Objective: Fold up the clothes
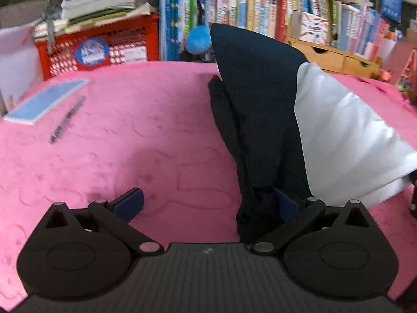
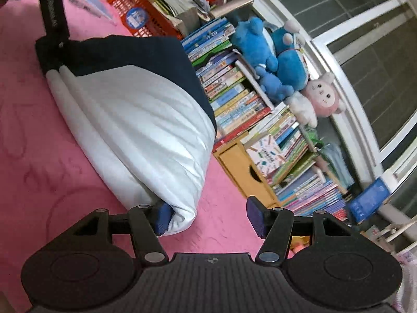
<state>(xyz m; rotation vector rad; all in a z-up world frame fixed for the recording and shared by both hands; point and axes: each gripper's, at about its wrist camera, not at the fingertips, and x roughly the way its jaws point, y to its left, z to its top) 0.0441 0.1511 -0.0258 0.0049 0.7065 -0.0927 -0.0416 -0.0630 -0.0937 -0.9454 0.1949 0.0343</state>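
Both grippers' jaws stand released beside the navy-and-white garment [image 1: 260, 120] on the pink desk [image 1: 130, 143]; regrip evenly, then fold flat.

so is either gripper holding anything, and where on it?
Neither. Both the left gripper and right gripper are open. The navy-and-white folded garment only drapes against one finger of each, its dark edge left, white corner right.

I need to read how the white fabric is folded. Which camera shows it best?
The right wrist view: the white fabric fills the frame, rolled edge and creases visible beside the dark cloth. The left wrist view shows only a white slab behind dark cloth.
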